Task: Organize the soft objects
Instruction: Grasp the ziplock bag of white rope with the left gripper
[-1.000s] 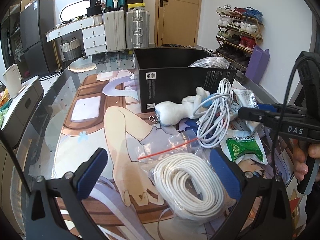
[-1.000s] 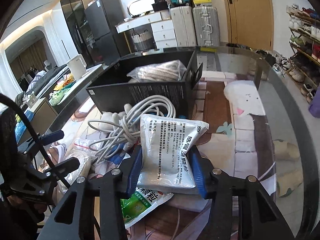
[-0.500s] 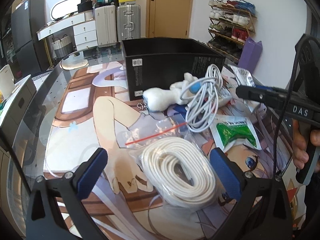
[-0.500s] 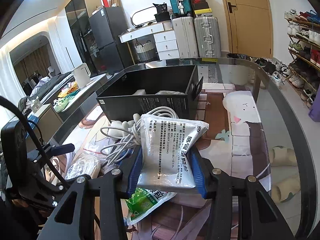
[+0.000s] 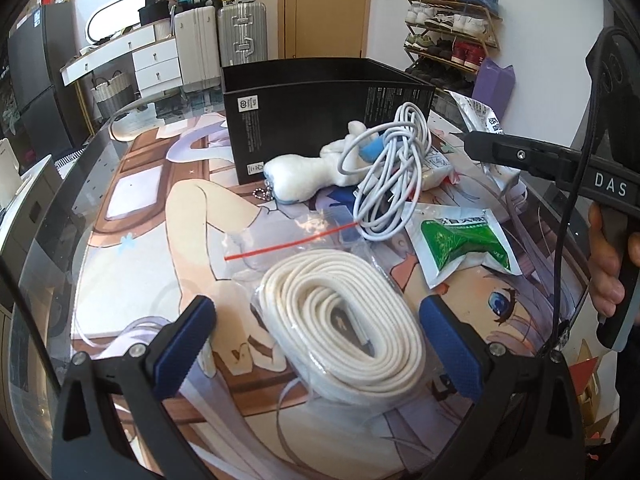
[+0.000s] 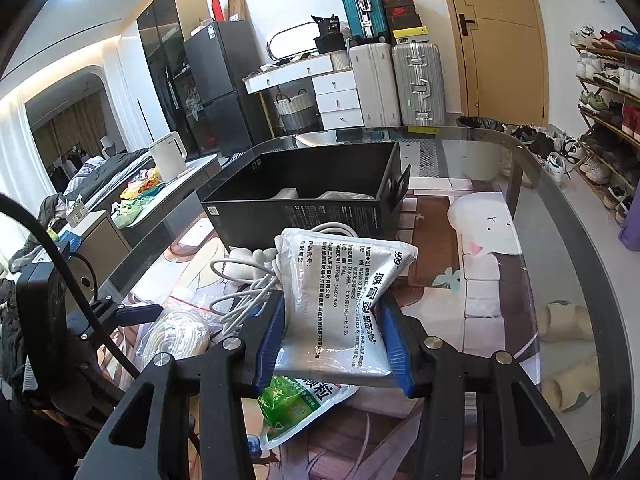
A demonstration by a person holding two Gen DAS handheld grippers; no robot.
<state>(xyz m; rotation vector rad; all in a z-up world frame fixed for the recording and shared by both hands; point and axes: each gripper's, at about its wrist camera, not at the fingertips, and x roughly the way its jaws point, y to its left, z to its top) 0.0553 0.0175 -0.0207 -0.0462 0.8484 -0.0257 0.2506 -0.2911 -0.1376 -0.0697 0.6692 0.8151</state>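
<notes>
We have the right gripper clamped on the white medicine sachet, held off the table in front of the black box. Our left gripper has its fingers wide, straddling the bagged white cord coil on the printed mat. Green sachet, cable bundle and plush toy lie near the box.

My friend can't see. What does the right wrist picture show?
The right tongs squeeze a white printed medicine sachet above a glass-topped table. Behind it stands an open black cardboard box, with a tangled white cable and a green-and-white sachet close by.
</notes>
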